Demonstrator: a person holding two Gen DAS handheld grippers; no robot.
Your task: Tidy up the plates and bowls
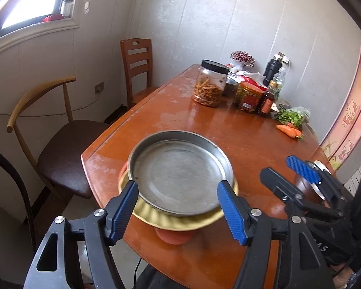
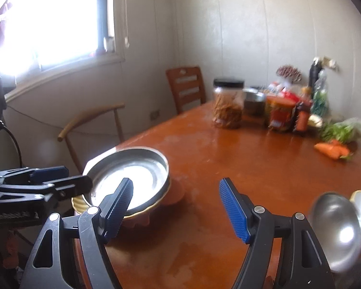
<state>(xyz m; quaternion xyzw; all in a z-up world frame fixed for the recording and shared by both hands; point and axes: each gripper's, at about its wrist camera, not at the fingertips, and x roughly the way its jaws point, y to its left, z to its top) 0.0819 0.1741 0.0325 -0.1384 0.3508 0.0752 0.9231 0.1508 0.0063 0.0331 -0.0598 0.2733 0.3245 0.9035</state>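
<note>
Steel plate [image 1: 180, 171] stacked on a fluted gold plate [image 1: 180, 219], above an orange dish [image 1: 173, 237].

Dull, scuffed and round, it sits at the wooden table's [image 1: 204, 120] corner, at 12 o'clock from the left gripper [image 1: 178, 207], whose wide ribbed blue pads flank its rim. Right gripper [image 2: 175, 207] hangs spread and empty; a shiny steel bowl [image 2: 337, 228] lies at its 3 o'clock.

We see only a crescent of the yellow plate [image 1: 180, 220] under the metal dish [image 1: 180, 171], and the orange thing [image 1: 175, 237] below is mostly covered. In the right view the steel bowl [image 2: 334, 228] and the jars [image 2: 280, 115] are blurred, and the frame edge cuts the bowl.
</note>
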